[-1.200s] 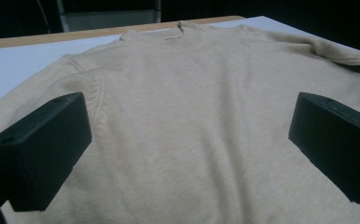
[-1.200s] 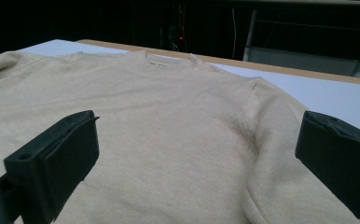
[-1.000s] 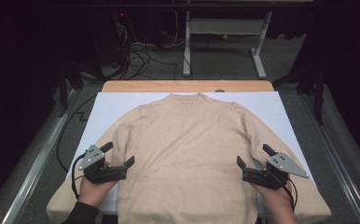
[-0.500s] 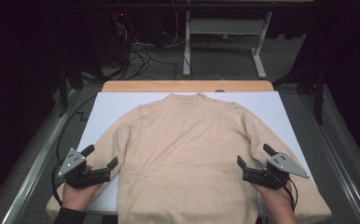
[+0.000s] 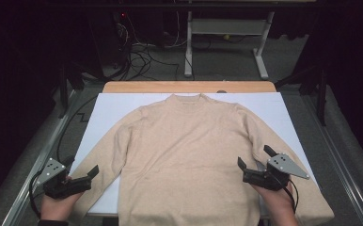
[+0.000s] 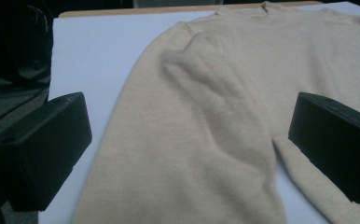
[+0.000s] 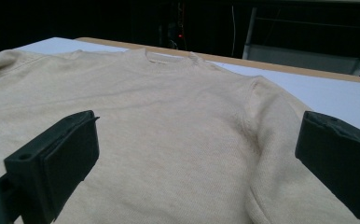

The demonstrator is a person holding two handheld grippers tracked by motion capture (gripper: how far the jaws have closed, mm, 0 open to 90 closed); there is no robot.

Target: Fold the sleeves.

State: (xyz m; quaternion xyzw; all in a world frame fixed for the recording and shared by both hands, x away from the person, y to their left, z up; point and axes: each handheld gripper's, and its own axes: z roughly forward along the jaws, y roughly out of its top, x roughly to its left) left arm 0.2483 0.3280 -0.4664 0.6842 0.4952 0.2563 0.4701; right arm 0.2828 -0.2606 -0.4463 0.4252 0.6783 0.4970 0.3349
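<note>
A white table top (image 5: 99,113) carries a beige sweater (image 5: 189,155) spread flat, hem toward the person. At the near edge the left gripper (image 5: 83,176) sits with jaws wide apart over the sweater's left sleeve (image 6: 187,154), and the right gripper (image 5: 255,165) sits equally open at the right sleeve (image 7: 280,154), neither holding anything. Farther off lie the collar (image 5: 187,98) and the table's wooden edge (image 5: 189,87).

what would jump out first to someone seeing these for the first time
A beige sweater lies spread flat, front up, on a white table top, its collar at the far edge and its sleeves angling out toward the near corners. The left gripper sits open by the end of one sleeve, and the right gripper sits open over the other side near the hem, each held in a hand.
</note>
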